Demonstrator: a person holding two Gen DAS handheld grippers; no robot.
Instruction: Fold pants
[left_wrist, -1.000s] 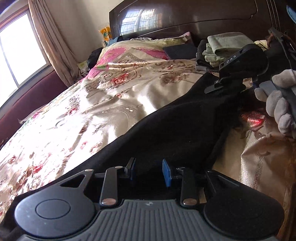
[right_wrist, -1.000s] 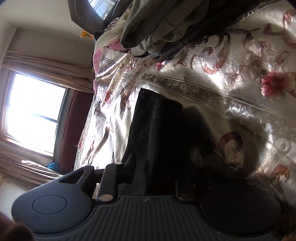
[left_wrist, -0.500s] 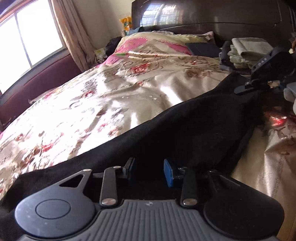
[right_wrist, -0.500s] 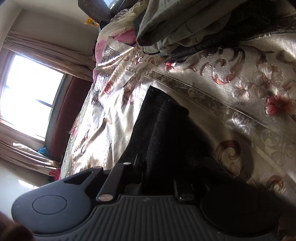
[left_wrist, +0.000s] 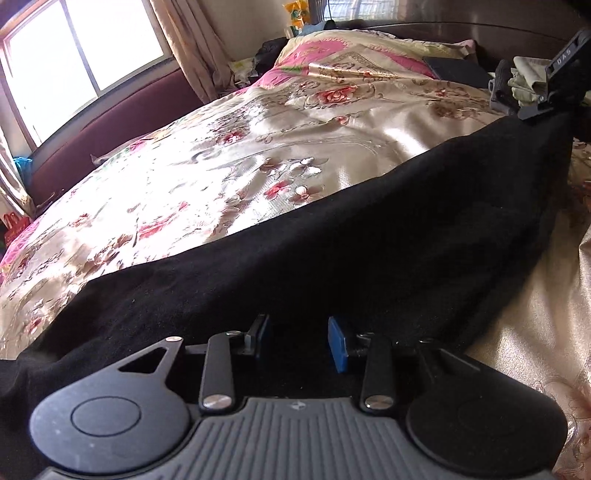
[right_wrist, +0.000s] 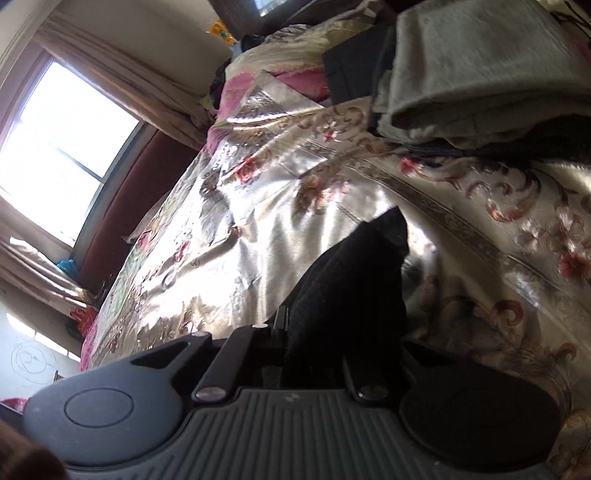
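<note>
The black pants (left_wrist: 369, 236) lie stretched across the floral satin bedspread (left_wrist: 221, 166). My left gripper (left_wrist: 299, 343) sits at the near end of the pants, its blue pads a little apart with black cloth between them. My right gripper shows in the left wrist view (left_wrist: 546, 99) at the far end of the pants, holding that end. In the right wrist view the right gripper (right_wrist: 332, 332) is shut on a bunched fold of the pants (right_wrist: 354, 280), raised slightly off the bedspread (right_wrist: 258, 221).
A stack of folded grey-green clothes (right_wrist: 480, 66) lies near the dark wooden headboard (left_wrist: 461, 29). A pink pillow (left_wrist: 332, 55) is at the bed's head. A window (left_wrist: 74, 55) with curtains is to the left.
Both grippers have moved with the pants, which now stretch out longer across the bed. The right gripper's end has lifted and the cloth bunches there.
</note>
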